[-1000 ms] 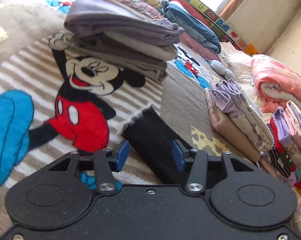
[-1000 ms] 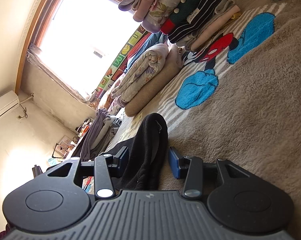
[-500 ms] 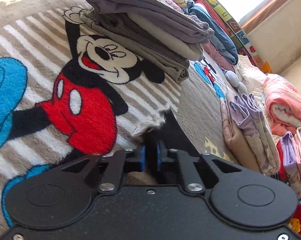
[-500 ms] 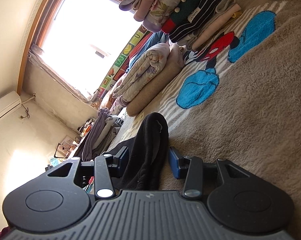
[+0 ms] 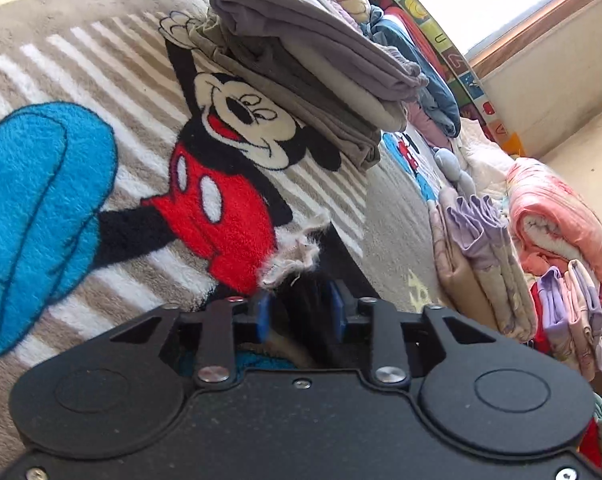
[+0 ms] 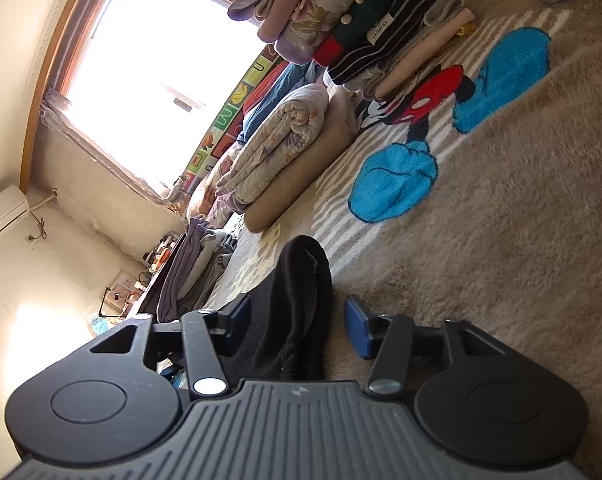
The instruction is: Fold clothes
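Your left gripper is clamped on the black garment, its blue pads pressing bunched dark fleece with a frayed pale edge at 11 o'clock. Your right gripper is spread wide around the same garment, a rounded black fold lying on the blanket, touching neither pad clearly.
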`<state>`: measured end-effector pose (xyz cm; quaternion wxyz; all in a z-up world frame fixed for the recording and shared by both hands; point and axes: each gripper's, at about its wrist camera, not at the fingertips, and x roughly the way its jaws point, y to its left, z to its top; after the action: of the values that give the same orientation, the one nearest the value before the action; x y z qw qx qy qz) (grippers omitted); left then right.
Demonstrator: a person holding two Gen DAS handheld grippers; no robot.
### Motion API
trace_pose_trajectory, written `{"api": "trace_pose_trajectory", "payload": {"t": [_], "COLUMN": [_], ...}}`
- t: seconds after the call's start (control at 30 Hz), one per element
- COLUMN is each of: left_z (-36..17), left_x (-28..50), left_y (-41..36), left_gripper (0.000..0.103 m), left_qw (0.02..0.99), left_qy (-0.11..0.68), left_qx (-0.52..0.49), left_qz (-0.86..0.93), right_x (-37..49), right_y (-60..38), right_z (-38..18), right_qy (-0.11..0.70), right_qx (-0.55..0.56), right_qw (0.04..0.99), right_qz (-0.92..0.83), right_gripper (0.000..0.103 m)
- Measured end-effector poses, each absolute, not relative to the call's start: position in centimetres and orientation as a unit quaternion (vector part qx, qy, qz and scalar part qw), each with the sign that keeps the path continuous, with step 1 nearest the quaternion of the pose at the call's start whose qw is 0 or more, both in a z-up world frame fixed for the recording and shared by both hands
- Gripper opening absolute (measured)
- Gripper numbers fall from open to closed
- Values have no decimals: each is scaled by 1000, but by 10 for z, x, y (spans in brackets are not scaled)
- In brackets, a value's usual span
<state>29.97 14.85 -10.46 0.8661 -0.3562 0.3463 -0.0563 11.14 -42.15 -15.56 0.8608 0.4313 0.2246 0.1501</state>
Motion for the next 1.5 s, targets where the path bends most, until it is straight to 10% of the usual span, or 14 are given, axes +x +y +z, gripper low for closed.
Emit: {"api": "trace_pose_trajectory", "payload": {"t": [0.17,0.27,0.33,0.43,0.5,0.9,1.07,1.5], "left_z": [-95,-95,-96,-97,-98,-102,-88,-51], "left_x": [303,311,317,323,323,318,313,249], "left_y": [158,155,150,138,133,141,142,-16], "left_gripper": [44,44,41,5,5,6,10,10], "left_qw": [877,882,885,895,900,901,908,909], "left_qy": [348,359,363,368,367,361,361,327], "left_qx": [-328,-303,-287,-248,-227,-232,-209,2], "left_qz": [-39,-38,-39,-50,-58,-59,-37,-259], "right_x": [150,171,174,172,171,160,146,172], "right_y": [-414,-406,-407,-430,-440,-441,-432,-387], "right_z": [-124,-128,-136,-158,-175,-160,-125,-123], "right_qy": [265,318,317,294,291,311,285,291], "right_qx": [354,319,330,461,506,445,341,198], "right_qw": [885,879,875,825,801,828,893,924], "right_qz": [148,156,160,145,133,143,73,151], "right_gripper": [73,52,18,13,9,21,48,44]}}
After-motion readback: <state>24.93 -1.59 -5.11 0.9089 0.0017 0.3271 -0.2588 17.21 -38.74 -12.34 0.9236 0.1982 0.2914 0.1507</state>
